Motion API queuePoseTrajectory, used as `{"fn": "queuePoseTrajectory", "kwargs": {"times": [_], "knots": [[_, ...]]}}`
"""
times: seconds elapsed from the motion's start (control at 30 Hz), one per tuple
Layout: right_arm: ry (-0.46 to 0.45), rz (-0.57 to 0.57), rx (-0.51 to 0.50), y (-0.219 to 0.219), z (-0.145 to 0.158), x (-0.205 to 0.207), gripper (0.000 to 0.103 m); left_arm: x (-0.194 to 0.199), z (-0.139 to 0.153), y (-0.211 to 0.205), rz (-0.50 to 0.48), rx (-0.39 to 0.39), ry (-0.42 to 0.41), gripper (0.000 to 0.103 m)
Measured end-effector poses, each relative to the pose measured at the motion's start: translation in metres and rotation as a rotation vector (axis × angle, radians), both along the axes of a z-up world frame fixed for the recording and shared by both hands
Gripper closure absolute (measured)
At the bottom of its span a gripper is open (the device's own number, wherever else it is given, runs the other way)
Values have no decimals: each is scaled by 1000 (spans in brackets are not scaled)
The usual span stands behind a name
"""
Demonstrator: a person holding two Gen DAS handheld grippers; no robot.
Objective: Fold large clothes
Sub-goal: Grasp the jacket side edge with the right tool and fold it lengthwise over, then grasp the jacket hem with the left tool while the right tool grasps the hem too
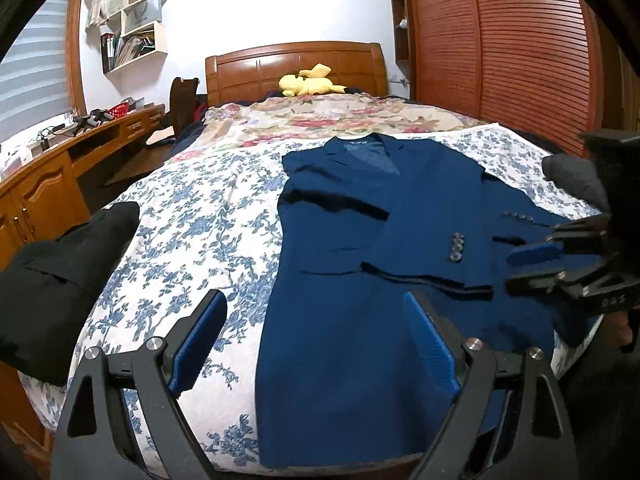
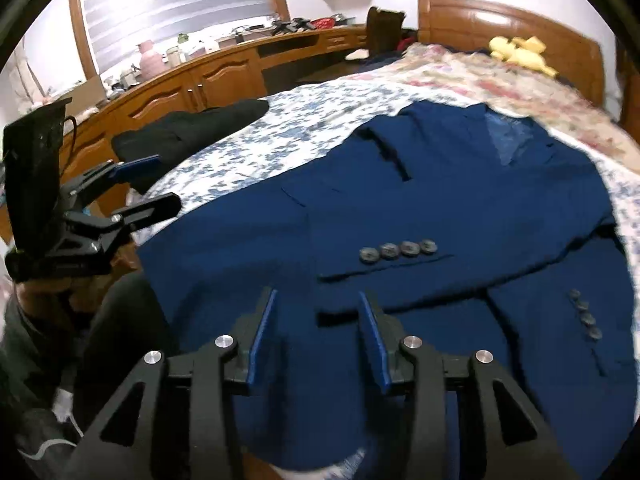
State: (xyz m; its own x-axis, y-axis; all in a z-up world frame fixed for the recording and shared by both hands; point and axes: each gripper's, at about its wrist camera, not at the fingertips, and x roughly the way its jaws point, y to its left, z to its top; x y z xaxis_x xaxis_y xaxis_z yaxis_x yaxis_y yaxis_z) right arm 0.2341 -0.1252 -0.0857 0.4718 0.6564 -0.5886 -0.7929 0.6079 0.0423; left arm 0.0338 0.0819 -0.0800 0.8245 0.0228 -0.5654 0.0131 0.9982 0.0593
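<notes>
A dark blue jacket (image 1: 360, 280) lies flat on the bed (image 1: 192, 216), front side up. Its cloth looks thick and a bit rough. Both sleeves are folded across the front, and each cuff has a row of round grey buttons (image 2: 398, 249). The bed cover is white with blue flowers. A folded black cloth (image 1: 60, 276) sits at the bed's left edge. A soft yellow toy (image 1: 308, 82) rests by the shiny wooden headboard.

The left gripper (image 1: 316, 344) tilts down over the jacket's near edge, its blue pads spread wide with nothing held. The right gripper (image 2: 318, 344) tilts down over the hem, jaws partly apart and holding nothing.
</notes>
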Motion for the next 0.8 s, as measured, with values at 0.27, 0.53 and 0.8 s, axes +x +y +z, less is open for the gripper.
{"fn": "queuePoseTrajectory", "kwargs": {"times": [0.27, 0.53, 0.8], "knots": [[-98, -187, -70, -58, 0, 0, 60, -2, -13, 7, 8, 19, 33, 13], [-73, -386, -93, -124, -17, 19, 60, 7, -32, 14, 16, 9, 102, 13], [-41, -543, -129, -171, -29, 31, 60, 11, -46, 29, 30, -3, 173, 13]]}}
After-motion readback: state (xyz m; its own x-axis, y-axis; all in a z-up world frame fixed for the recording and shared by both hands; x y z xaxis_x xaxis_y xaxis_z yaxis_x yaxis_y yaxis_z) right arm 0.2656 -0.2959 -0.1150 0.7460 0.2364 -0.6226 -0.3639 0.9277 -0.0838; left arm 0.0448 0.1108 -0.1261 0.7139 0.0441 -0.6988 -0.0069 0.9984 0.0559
